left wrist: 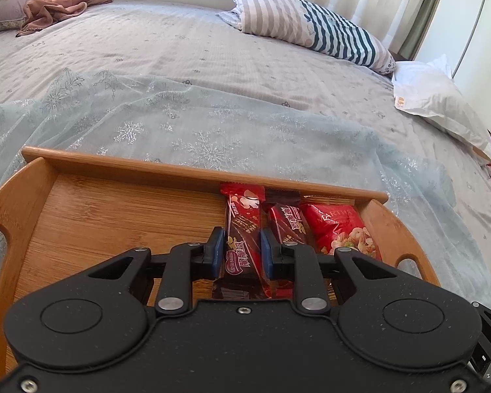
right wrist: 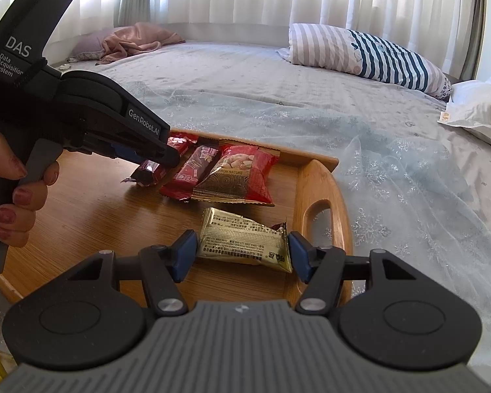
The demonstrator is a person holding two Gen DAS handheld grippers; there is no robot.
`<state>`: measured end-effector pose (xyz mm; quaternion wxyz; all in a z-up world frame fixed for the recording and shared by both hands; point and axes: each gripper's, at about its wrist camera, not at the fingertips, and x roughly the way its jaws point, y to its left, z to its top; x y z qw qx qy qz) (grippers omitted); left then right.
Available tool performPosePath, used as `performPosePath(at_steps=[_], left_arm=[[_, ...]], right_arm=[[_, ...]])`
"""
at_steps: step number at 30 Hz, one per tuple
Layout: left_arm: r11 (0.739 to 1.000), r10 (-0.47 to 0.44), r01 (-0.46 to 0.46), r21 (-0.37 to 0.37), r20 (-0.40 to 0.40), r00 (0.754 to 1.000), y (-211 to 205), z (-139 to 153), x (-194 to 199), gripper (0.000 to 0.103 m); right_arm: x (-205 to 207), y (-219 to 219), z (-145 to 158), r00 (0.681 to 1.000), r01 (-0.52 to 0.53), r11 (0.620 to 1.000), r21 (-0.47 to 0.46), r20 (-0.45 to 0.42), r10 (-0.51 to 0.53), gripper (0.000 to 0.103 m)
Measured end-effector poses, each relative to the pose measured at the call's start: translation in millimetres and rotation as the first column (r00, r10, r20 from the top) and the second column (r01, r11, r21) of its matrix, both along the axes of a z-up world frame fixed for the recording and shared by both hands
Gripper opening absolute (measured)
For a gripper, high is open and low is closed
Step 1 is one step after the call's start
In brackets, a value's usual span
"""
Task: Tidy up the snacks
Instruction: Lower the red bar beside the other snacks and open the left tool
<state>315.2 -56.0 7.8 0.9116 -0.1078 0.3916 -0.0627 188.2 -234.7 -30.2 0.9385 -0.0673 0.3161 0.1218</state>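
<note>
I keep the left tool [left wrist: 240,249] clamped on the chocolate wafer bar [left wrist: 242,229] and would lower it flat, parallel to the second bar [left wrist: 289,226] and red nut packet [left wrist: 338,229], against the far wall of the wooden tray [left wrist: 114,209]. Lower centre of the right wrist view, the right tool [right wrist: 242,252] brackets the gold packet [right wrist: 245,240]; pad contact I cannot confirm.

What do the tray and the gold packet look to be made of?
The tray looks like bamboo or light wood with a smooth, sealed finish: fine straight grain lines and cut-out handles. The gold packet looks like metallised plastic film, glossy and crinkled, with crimped ends and printed text.
</note>
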Motion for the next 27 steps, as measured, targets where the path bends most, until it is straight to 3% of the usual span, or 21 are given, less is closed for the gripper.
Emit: performPosePath(at_steps=[16,20,27], left_arm=[[1.000,-0.002,0.002,0.025,-0.002,1.000,-3.1,0.4,1.1,0.024],[1.000,-0.001,0.001,0.023,-0.006,1.000,-3.1,1.3,1.5,0.034],[0.999,-0.002,0.003,0.039,-0.013,1.000,-1.6,4.3,-2.8,0.053]], right_arm=[[1.4,0.4,-1.3,1.000,-0.021,1.000,0.004,-0.002,0.021,0.066],[1.6,0.1,-1.7,1.000,-0.028,1.000,0.010,-0.003,0.028,0.066],[0.3,0.1,-1.1,0.999,-0.037,0.999,0.020,-0.001,0.038,0.079]])
